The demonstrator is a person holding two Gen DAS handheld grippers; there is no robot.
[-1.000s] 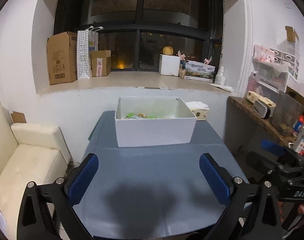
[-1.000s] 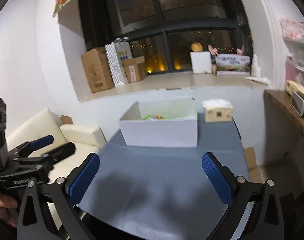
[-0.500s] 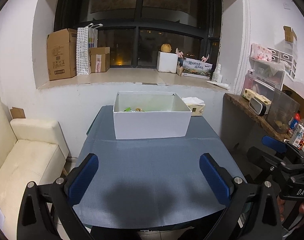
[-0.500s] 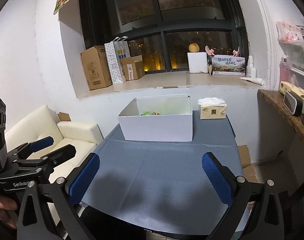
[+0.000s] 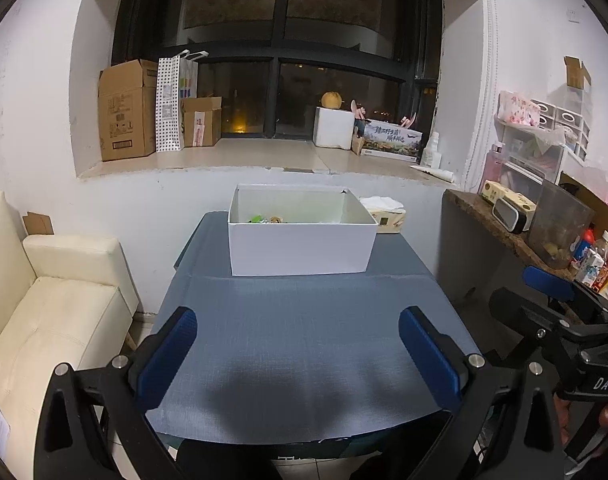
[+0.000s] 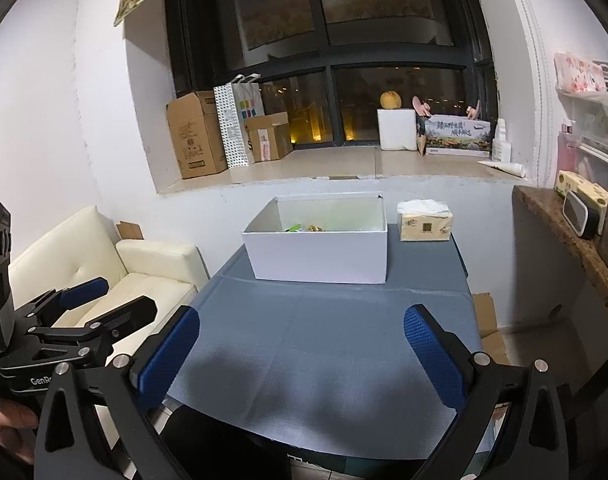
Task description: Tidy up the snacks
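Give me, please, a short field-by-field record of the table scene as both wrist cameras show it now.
surface: blue-grey table
container: open white box at the far end
contents: snacks at box bottom, mostly hidden
beside box: tissue pack, on its right
left tongs: open, holding nothing
right tongs: open, holding nothing
loose snacks on table: none visible

White letters "DAS" stand on the black body of the right tool (image 5: 552, 292) at the scene's right edge. "GenR", cut off, stands on the black left tool (image 6: 104, 300) at the left edge.
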